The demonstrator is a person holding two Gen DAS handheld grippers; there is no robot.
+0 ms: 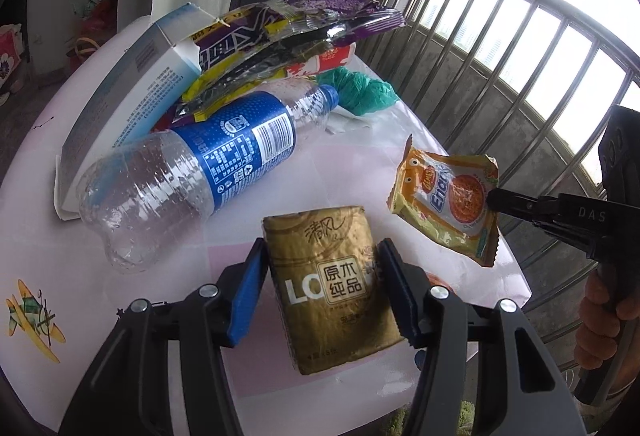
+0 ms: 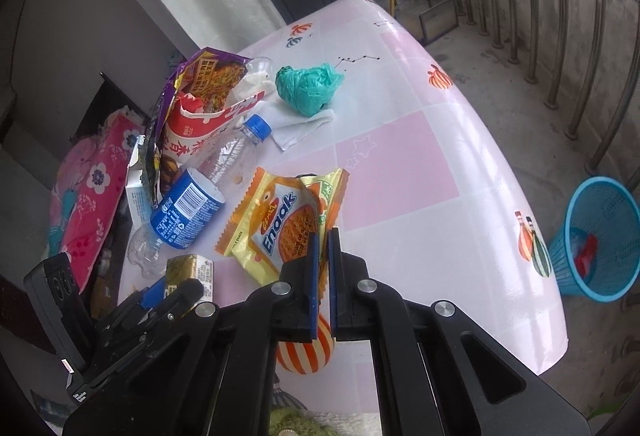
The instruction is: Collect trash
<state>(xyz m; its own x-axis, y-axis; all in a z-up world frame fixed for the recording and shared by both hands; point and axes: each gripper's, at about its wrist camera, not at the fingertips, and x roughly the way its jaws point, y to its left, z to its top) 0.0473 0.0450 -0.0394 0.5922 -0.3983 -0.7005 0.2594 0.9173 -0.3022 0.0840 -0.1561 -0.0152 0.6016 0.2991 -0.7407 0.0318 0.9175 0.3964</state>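
1. Right gripper (image 2: pixel 324 236) pinched tight on the Enaak wrapper (image 2: pixel 280 220), lifted off the table (image 2: pixel 440 140), apparently bound for the basket (image 2: pixel 600 236).
2. Left gripper (image 1: pixel 320 276) straddling the gold pack (image 1: pixel 332 288), fingers (image 1: pixel 250 292) hugging both sides; firm grip or mere touch, cannot tell.
3. Bottle (image 1: pixel 200 164), box (image 1: pixel 132 84), purple bag (image 1: pixel 288 24) and green bag (image 2: pixel 308 88) lying beyond the pack, waiting.
4. Basket down on the floor past the table's right edge, some trash already inside.

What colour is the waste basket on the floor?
Blue; the waste basket shows best in the right wrist view.
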